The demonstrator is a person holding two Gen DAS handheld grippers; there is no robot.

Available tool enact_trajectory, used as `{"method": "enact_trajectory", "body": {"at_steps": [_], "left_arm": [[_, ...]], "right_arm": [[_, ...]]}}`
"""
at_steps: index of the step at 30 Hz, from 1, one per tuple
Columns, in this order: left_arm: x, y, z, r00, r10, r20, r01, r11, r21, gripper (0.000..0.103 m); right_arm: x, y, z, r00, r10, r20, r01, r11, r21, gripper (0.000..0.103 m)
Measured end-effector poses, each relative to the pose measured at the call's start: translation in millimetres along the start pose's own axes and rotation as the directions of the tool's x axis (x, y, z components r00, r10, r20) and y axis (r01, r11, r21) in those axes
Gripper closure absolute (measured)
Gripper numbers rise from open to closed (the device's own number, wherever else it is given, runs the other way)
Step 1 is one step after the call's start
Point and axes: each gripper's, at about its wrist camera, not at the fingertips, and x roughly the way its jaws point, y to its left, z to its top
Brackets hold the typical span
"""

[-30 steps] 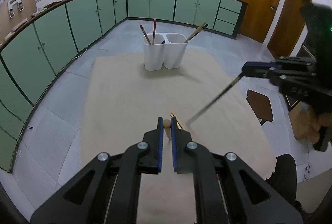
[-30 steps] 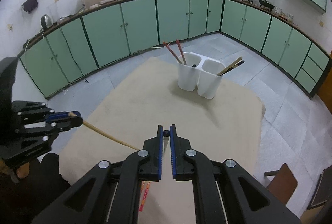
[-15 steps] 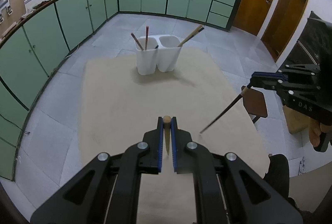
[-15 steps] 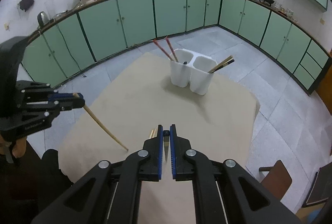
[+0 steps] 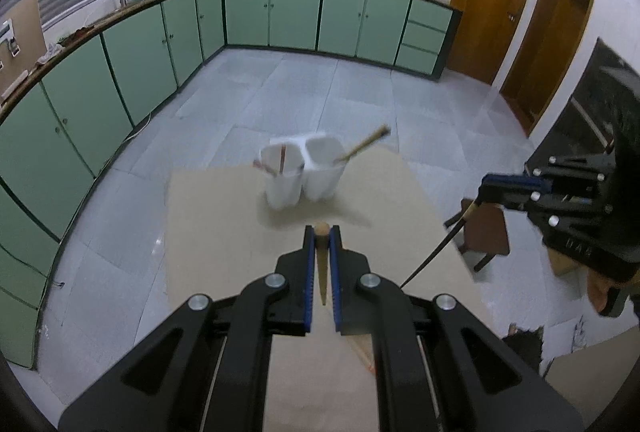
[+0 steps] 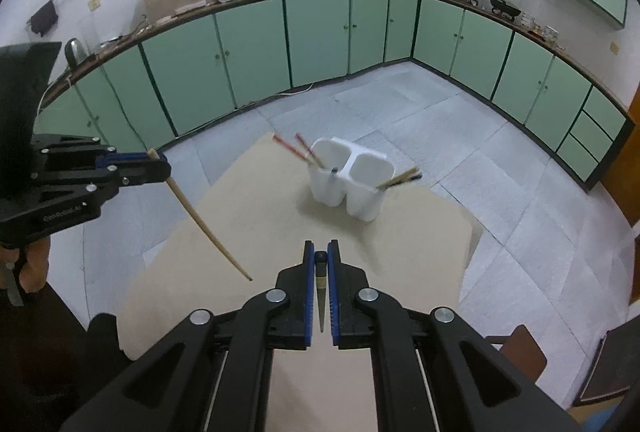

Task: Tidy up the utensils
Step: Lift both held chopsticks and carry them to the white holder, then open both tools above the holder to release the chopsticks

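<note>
Each tool, left [image 5: 321,232] and right [image 6: 321,258], clamps a chopstick above the tan table [image 6: 260,216].

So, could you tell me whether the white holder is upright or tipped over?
Upright. The white holder stands on its base on the table, both openings facing up, chopsticks leaning out.

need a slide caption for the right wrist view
Right claw holds a dark chopstick, left claw a light one, above the tan mat and white holder.
</note>
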Motion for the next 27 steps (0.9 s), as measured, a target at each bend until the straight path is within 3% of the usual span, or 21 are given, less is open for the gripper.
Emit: {"method": "enact_trajectory", "body": {"at_steps": [8,14,20,27], "left_arm": [[-4.6,-0.5,77.1,0.997,0.015,0.078,-0.013,1.000,-0.021,0.097],[10.6,6.5,129.1,0.991,0.049,0.125,-0.041,0.997,-0.066,0.097],[43.7,24.1,163.5,0.986,0.086,0.144,-0.073,0.993,-0.095,0.097],[102.3,47.9,175.8,0.988,0.101,0.116,-0.088,0.990,-0.106,0.097]], "right_arm": [[-16.5,-17.7,63.5,0.999,-0.025,0.040,0.024,0.999,0.030,0.097],[-5.7,-25.2,115.4,0.997,-0.049,0.064,0.047,0.998,0.028,0.097],[23.5,-36.8,153.3,0.995,-0.050,0.084,0.046,0.998,0.051,0.097],[76.7,-64.3,177.0,0.995,-0.062,0.080,0.054,0.994,0.098,0.097]]}}
